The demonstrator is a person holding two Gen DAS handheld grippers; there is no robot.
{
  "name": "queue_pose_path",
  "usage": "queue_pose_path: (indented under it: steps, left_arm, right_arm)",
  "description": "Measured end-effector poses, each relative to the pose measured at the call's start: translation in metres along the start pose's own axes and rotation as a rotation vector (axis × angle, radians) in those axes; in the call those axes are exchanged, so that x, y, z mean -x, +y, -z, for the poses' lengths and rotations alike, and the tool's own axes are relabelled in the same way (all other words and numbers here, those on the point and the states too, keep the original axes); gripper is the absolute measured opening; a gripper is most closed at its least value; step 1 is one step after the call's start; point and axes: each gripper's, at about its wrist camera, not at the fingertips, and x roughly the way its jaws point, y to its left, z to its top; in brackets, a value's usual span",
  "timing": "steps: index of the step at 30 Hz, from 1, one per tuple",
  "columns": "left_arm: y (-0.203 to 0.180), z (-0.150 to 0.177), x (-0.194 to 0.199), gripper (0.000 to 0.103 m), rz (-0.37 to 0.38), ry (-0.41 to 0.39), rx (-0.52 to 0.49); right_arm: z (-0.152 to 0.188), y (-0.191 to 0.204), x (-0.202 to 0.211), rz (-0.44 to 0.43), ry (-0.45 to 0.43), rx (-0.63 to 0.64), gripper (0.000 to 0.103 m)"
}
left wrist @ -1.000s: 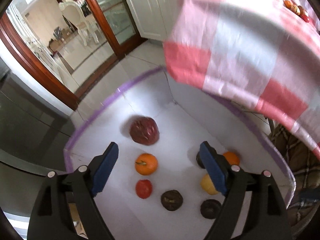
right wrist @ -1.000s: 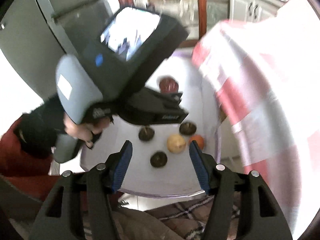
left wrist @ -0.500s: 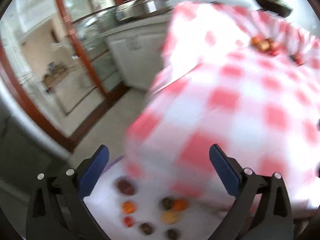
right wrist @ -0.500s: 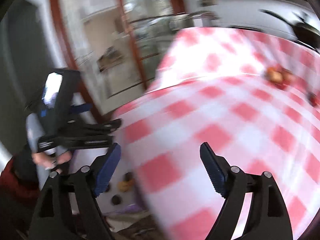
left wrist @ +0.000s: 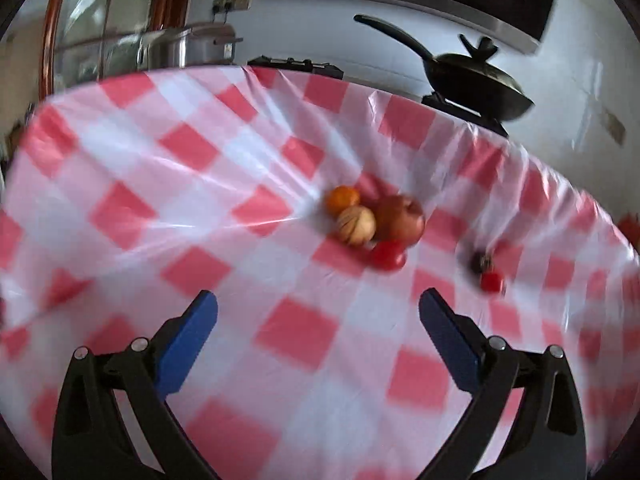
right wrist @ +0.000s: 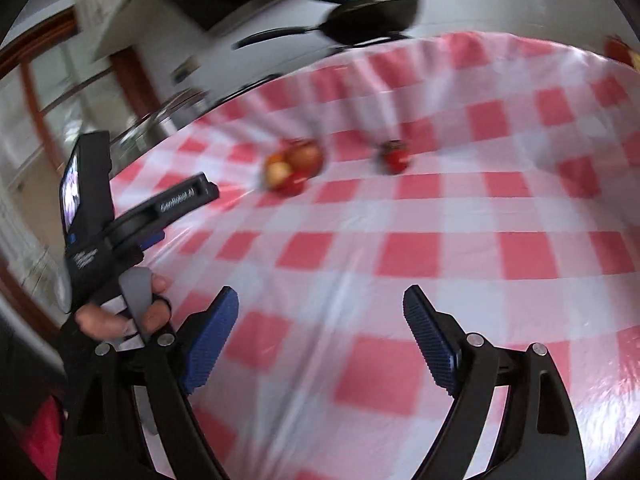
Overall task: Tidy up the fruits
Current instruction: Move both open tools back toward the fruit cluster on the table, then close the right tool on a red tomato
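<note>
A cluster of fruit lies on the red-and-white checked tablecloth (left wrist: 248,168): an orange (left wrist: 344,198), a tan striped round fruit (left wrist: 356,225), a reddish apple (left wrist: 402,216) and a small red fruit (left wrist: 388,256). To their right sit a dark fruit (left wrist: 478,261) and another small red one (left wrist: 492,282). My left gripper (left wrist: 318,308) hangs open over the cloth, short of the cluster, nothing between its blue pads. My right gripper (right wrist: 320,320) is also open and empty, with the cluster (right wrist: 294,164) and the red-and-dark pair (right wrist: 394,156) farther off.
A black lidded frying pan (left wrist: 476,76) and a steel pot (left wrist: 184,46) stand on the counter behind the table. A hand (right wrist: 120,316) holds the left gripper's body (right wrist: 120,220) at the left of the right wrist view. Wood-framed glass doors are at far left.
Both grippers have swung up from the white floor box of fruit to above the checked table. Both pairs of jaws stand wider than a second ago.
</note>
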Motion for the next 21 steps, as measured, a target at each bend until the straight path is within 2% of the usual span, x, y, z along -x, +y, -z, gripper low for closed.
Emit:
queue_pose_path:
  steps: [3,8,11,12,16,21]
  left_arm:
    - [-0.012,-0.010,-0.036,0.101,0.029,-0.002,0.073]
    - [-0.013,-0.023,-0.073,0.101,0.051,-0.024,0.111]
    - [0.001,-0.026,-0.077,0.101,0.068,-0.021,0.104]
    - [0.008,-0.025,-0.077,0.101,0.046,-0.030,0.114]
    - [0.026,-0.024,-0.073,0.101,0.061,-0.044,0.194]
    - [0.028,-0.023,-0.081,0.101,0.049,-0.001,0.217]
  right_arm:
    - [-0.009,-0.022,-0.006,0.031,-0.006,-0.042,0.083]
    - [-0.044,-0.039,-0.033,0.109,-0.010,-0.034,0.083]
    - [-0.072,-0.050,-0.069,0.151,0.002,-0.041,0.083]
    - [-0.079,-0.050,-0.080,0.161,0.012,-0.035,0.082]
    - [-0.107,-0.050,-0.143,0.214,0.082,0.030,0.082]
    - [-0.127,-0.045,-0.193,0.251,0.142,0.113,0.067]
